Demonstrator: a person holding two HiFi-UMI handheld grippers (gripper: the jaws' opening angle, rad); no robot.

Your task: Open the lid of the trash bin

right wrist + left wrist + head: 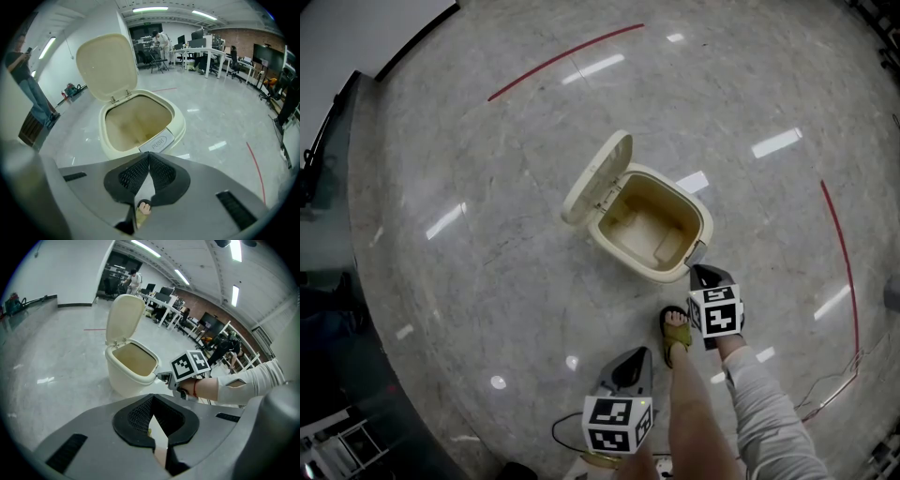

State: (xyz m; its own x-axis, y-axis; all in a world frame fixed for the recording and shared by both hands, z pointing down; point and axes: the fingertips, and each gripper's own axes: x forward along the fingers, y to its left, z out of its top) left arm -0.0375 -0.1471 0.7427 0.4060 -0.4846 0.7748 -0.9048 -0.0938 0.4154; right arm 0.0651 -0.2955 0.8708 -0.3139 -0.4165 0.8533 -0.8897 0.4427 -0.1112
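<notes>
The cream trash bin point(623, 264) stands on the floor with its lid point(597, 176) swung up and back, and its inside looks bare. My right gripper point(701, 271) is shut and empty, with its tip just at the bin's front rim by the grey push button point(158, 142). In the right gripper view the bin's rim point(178, 124) and raised lid point(107, 65) lie right beyond my shut right gripper point(149, 154). My left gripper point(639, 354) hangs shut and empty, well short of the bin. In the left gripper view the bin point(123, 380) stands beyond my left gripper point(151, 397).
A sandalled foot point(675, 330) stands just in front of the bin, between the grippers. Red lines point(567, 58) curve across the marble floor. A cable point(558, 431) lies near my left gripper. Desks and chairs point(201, 56) fill the far room, and a person point(28, 89) stands at the left.
</notes>
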